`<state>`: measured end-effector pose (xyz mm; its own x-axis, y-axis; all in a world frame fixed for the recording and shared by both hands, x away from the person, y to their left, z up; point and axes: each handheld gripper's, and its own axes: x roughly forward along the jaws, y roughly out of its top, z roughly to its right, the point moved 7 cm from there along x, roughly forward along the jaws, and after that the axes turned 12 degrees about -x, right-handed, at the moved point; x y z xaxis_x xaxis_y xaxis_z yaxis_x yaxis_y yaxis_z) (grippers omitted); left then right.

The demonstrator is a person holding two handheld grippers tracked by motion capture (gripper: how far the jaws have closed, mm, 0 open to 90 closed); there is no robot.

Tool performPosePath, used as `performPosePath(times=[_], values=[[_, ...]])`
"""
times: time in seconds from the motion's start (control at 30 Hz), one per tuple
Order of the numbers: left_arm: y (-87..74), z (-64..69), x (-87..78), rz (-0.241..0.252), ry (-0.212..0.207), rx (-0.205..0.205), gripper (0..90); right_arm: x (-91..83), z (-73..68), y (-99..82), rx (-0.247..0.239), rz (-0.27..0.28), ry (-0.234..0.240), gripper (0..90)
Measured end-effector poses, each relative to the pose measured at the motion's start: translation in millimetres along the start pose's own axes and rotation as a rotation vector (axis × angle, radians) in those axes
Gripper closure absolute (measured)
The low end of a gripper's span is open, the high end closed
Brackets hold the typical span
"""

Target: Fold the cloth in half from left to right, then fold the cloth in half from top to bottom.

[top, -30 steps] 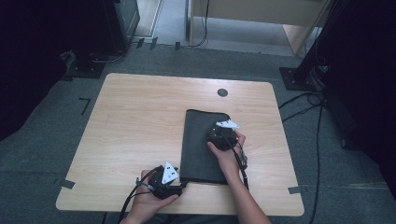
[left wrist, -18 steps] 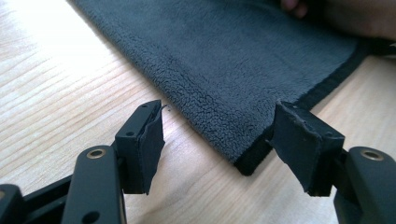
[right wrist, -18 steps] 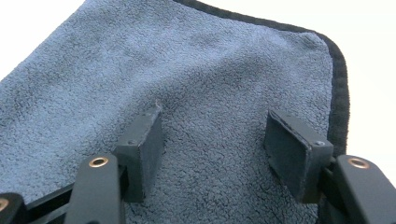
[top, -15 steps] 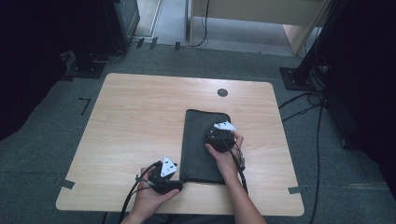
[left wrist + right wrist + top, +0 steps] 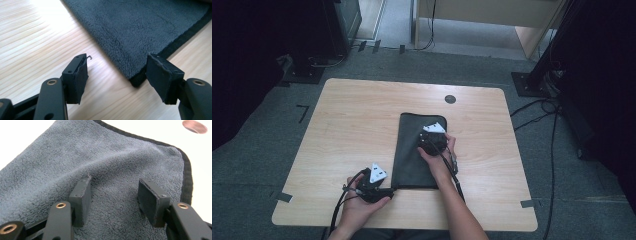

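Observation:
A dark grey fleece cloth point(image 5: 412, 150) lies folded flat on the wooden table point(image 5: 352, 120), its long side running away from me. My left gripper point(image 5: 384, 189) is low at the cloth's near left corner. In the left gripper view its jaws point(image 5: 118, 66) stand open, with the black-edged corner of the cloth point(image 5: 140, 32) lying between them untouched. My right gripper point(image 5: 434, 135) hovers over the cloth's far right part. Its jaws point(image 5: 116, 187) have just been closing and still stand apart, with the fleece point(image 5: 62, 157) between and under them and no fold pinched.
A round brown cable hole point(image 5: 450, 99) sits in the tabletop beyond the cloth, seen also in the right gripper view point(image 5: 194, 126). Bare wood extends to the left and far side. Black stands and cables crowd the floor around the table.
The right gripper has slid left and a little farther along the cloth. The left gripper has shifted left, near the cloth's near corner.

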<state>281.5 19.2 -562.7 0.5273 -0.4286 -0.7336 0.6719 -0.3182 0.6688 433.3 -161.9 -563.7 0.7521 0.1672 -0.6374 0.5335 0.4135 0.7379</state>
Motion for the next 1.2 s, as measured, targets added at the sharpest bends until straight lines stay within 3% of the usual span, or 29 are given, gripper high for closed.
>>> performPosePath(times=[0.03,0.1,0.2,0.33,0.43,0.6,0.7,0.8,0.9,1.0,1.1,1.2], values=[[-1.1,-6.3,-2.7,0.004,0.016,-0.006,34.3,2.9,-3.3,3.8,-0.012,0.003,-0.005,45.8],[-3.4,-15.5,-5.7,-0.001,0.008,-0.039,34.7,8.2,-9.4,10.5,-0.021,0.004,-0.011,46.5],[-6.1,-23.3,-9.9,-0.001,0.01,-0.039,35.4,13.4,-15.9,17.0,-0.024,0.004,-0.003,47.0],[-1.0,-25.5,-15.1,0.037,-0.086,-0.128,35.7,13.9,-13.3,16.2,0.009,0.003,0.02,44.6],[3.2,-27.9,-22.5,0.083,-0.103,-0.145,36.1,12.0,-9.8,13.1,0.03,-0.005,0.036,41.5],[3.4,-31.9,-24.0,0.095,-0.11,-0.168,36.0,7.6,-9.2,10.1,-0.03,0.003,-0.001,39.4],[4.1,-30.9,-24.2,0.101,-0.106,-0.163,35.8,6.3,-7.2,8.1,-0.012,0.0,0.0,37.7],[6.2,-30.4,-24.0,0.114,-0.118,-0.175,35.7,5.6,-5.9,8.1,0.014,-0.005,0.034,36.7],[7.5,-31.7,-23.4,0.116,-0.112,-0.17,35.6,-0.5,1.4,9.3,0.06,0.006,0.076,33.7],[10.8,-35.0,-23.0,0.121,-0.106,-0.177,35.5,-9.9,17.0,16.3,0.086,0.063,0.104,32.1],[15.0,-36.5,-20.9,0.123,-0.108,-0.191,35.6,-14.0,36.6,23.7,0.069,0.086,0.082,34.7],[19.7,-35.8,-18.3,0.12,-0.108,-0.195,35.4,-7.7,55.5,26.8,0.063,0.055,0.084,35.7]])
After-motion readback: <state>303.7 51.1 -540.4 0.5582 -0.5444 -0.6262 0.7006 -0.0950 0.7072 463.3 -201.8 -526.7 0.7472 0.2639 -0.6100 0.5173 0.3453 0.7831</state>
